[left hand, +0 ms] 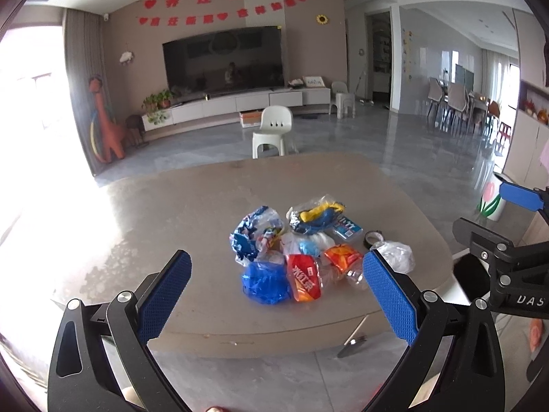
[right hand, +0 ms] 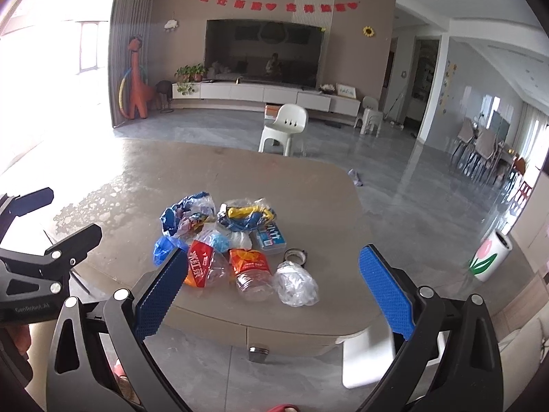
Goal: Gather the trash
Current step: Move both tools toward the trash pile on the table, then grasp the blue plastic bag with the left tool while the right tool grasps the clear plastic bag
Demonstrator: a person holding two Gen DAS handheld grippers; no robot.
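A heap of trash lies on the beige table [left hand: 171, 213] near its front edge: a blue plastic bag [left hand: 266, 283], a red-labelled crushed bottle [left hand: 305, 281], an orange-labelled crushed bottle [left hand: 343, 257], a clear crumpled wrapper [left hand: 396, 255], a tape roll [left hand: 374, 238], a blue-white pack [left hand: 348, 226]. My left gripper [left hand: 276, 264] is open and empty, held in front of the heap. My right gripper [right hand: 272, 261] is open and empty, also before the heap; the clear wrapper [right hand: 295, 283] and orange-labelled bottle [right hand: 252, 271] lie between its fingers in view.
A white bin with a tulip print [right hand: 490, 257] stands on the floor right of the table [right hand: 326, 206]. A white plastic chair [right hand: 284, 128] stands beyond the table. A TV unit lines the far wall. The table has a drawer [right hand: 291, 338] at its front.
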